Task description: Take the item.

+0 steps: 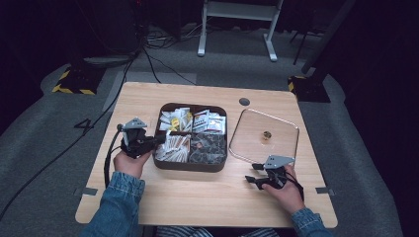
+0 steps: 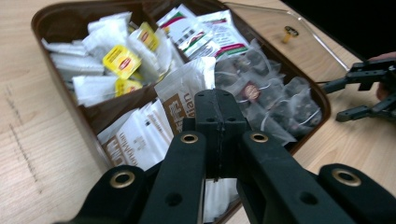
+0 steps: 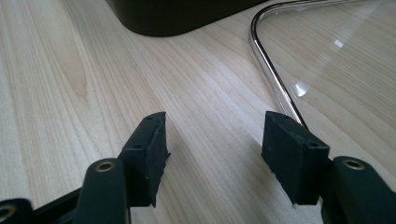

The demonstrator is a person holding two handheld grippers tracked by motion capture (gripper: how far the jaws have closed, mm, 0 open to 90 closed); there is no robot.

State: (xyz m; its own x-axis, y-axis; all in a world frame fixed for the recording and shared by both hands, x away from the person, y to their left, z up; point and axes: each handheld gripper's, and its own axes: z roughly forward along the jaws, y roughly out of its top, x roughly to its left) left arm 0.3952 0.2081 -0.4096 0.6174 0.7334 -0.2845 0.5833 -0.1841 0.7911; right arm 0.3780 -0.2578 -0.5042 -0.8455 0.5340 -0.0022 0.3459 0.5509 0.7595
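Left gripper (image 2: 217, 135) clenched empty over box (image 1: 163, 165), likely picking a sachet; right gripper (image 3: 212, 149) released, parked beside lid (image 3: 327, 60), clear.

I wear blue denim sleeves (image 1: 114, 205); my black left gripper (image 2: 218, 119) and right gripper (image 3: 212, 151) have brass-ringed screw holes, grey three-cornered plates.

Compartment box (image 1: 191, 165) sits mid-counter (image 1: 207, 197), sachets (image 1: 174, 148) inside; lid (image 1: 285, 129) lies flat just right of it; grippers at either side.
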